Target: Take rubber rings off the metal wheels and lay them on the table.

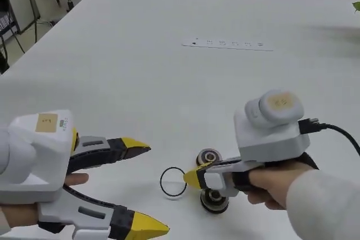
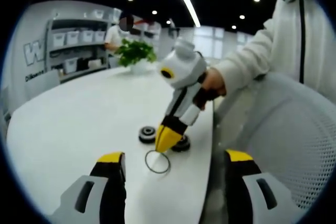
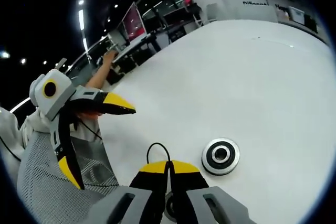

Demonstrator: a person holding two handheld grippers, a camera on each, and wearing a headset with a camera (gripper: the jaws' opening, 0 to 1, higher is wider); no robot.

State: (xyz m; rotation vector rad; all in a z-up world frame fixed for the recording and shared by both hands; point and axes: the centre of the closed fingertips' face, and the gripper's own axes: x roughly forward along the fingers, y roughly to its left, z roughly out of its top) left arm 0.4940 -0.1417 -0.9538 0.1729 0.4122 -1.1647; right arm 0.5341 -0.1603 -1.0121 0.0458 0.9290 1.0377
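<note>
Closed tight: R gripper (image 1: 194, 178), yellow tips meeting at edge of thin black rubber ring (image 1: 172, 182) lying flat on white table (image 1: 169, 71) - not resolving whether pinching it or just touching. Gaping wide, holding nothing: L gripper (image 1: 143, 188), near ring, apart from it. Risking if raising R w/ ring snagged - dragging it into small round metal wheels, far one (image 1: 208, 157) and near one (image 1: 215, 199), just beside. Showing in right gripper view: dark band on far wheel (image 3: 221, 156), poss. another ring; blurring out in head view.
</note>
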